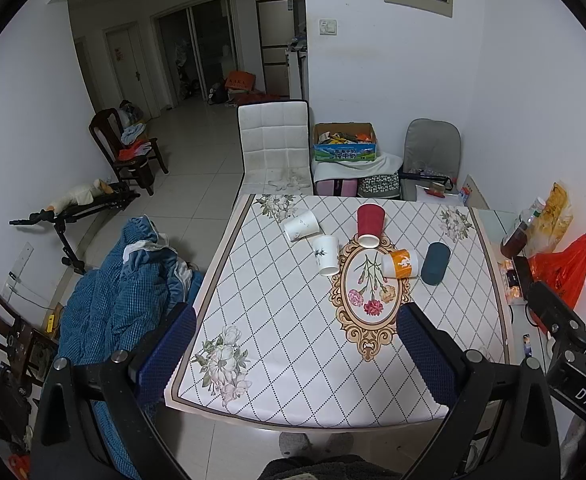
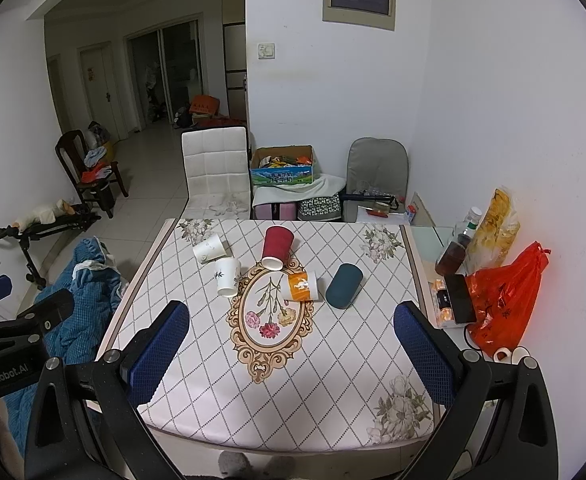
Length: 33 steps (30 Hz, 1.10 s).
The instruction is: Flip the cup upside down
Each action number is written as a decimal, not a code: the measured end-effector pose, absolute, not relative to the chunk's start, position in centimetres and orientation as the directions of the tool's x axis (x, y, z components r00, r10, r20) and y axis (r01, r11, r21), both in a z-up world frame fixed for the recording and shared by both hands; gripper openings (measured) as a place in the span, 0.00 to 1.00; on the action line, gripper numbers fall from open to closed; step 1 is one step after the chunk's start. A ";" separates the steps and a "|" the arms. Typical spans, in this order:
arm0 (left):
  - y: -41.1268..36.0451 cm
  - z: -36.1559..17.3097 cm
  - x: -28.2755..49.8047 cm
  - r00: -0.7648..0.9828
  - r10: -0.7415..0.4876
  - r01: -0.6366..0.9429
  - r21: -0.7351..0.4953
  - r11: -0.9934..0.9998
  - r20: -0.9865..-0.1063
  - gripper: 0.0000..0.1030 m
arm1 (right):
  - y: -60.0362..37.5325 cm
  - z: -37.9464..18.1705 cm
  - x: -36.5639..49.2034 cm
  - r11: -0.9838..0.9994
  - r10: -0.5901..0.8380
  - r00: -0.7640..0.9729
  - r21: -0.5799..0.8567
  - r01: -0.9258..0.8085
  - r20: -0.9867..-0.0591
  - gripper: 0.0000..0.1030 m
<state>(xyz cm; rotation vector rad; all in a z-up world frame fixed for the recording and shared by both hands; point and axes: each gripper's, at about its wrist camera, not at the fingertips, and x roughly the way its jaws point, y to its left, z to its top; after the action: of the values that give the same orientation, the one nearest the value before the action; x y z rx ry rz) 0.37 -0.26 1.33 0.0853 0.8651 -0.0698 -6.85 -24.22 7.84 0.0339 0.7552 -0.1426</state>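
Note:
Several cups lie on their sides on the patterned tablecloth [image 1: 293, 340]: a red cup [image 1: 369, 220] [image 2: 277, 247], an orange cup [image 1: 401, 264] [image 2: 300, 286], a dark teal cup [image 1: 435, 263] [image 2: 343, 284], and two white cups [image 1: 301, 225] [image 1: 326, 255] [image 2: 208, 248] [image 2: 228, 276]. My left gripper [image 1: 297, 352] is open and empty, held above the table's near edge. My right gripper [image 2: 293, 348] is open and empty, also above the near part of the table. All cups are well ahead of both grippers.
A white chair [image 1: 275, 144] and a grey chair [image 1: 433, 152] stand behind the table, with a cardboard box [image 1: 345, 146] between them. A red plastic bag [image 2: 501, 300], bottles [image 2: 459, 246] and a phone [image 2: 459, 298] sit at the right. A blue blanket [image 1: 121, 288] lies left.

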 end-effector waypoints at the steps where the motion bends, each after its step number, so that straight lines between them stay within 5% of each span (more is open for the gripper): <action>1: -0.3 1.3 0.4 0.646 -0.026 0.095 0.046 0.994 -0.763 1.00 | -24.3 7.9 -6.8 0.990 -0.115 0.719 -0.019 0.141 -0.685 1.00; 14: -0.5 -2.2 2.2 0.596 0.068 0.009 0.091 0.996 -0.800 1.00 | -25.0 3.9 -4.0 0.994 -0.069 0.678 0.005 0.106 -0.731 1.00; 33: 0.2 -13.8 14.0 0.392 0.146 0.020 0.167 0.986 -0.908 1.00 | -25.0 -14.0 4.7 0.993 -0.010 0.372 0.034 0.111 -0.928 1.00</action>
<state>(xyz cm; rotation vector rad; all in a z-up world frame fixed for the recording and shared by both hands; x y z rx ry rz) 13.95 0.23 -13.81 0.1598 1.1663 0.0806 4.71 -24.98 -14.05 0.0965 1.1876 -0.0779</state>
